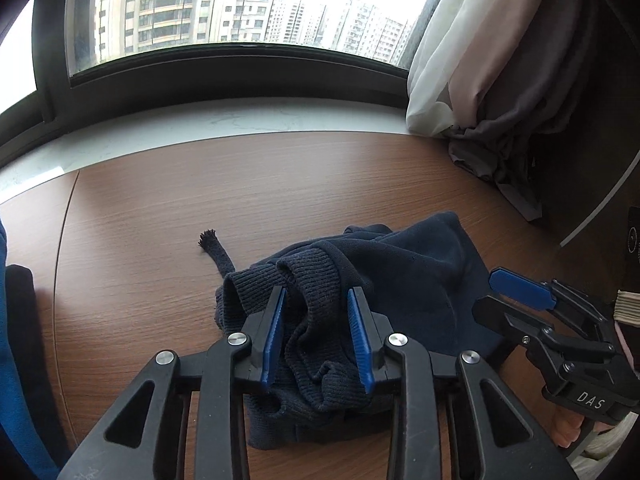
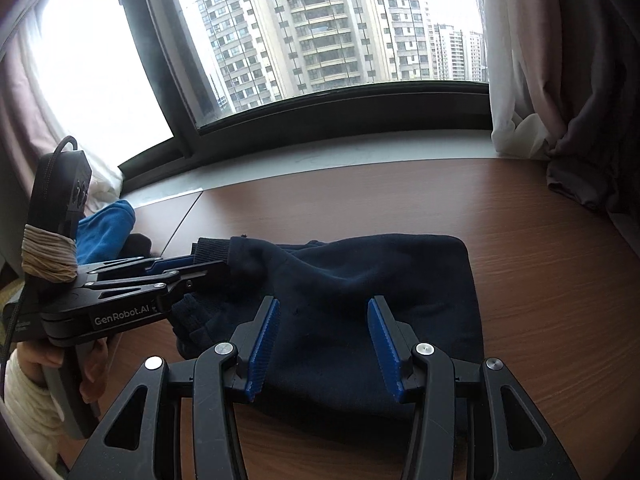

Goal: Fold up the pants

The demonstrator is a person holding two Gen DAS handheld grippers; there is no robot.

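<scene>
Dark navy pants (image 1: 404, 272) lie folded in a bundle on the wooden table (image 1: 200, 208); they also show in the right wrist view (image 2: 360, 280). Their ribbed cuffs (image 1: 296, 276) bunch up at the left end, and a frayed drawstring (image 1: 212, 246) trails out to the left. My left gripper (image 1: 318, 300) stands open with its jaws around the ribbed cuffs, which sit between the blue pads without being pinched. It also shows in the right wrist view (image 2: 188, 270). My right gripper (image 2: 324, 312) is open and empty just above the middle of the pants. It also shows in the left wrist view (image 1: 516, 292).
A white sill (image 1: 240, 120) and a window run along the table's far edge. Curtains (image 1: 492, 92) hang and pool at the back right. Blue cloth (image 2: 106, 228) lies at the left. A seam (image 1: 64, 216) crosses the table on the left.
</scene>
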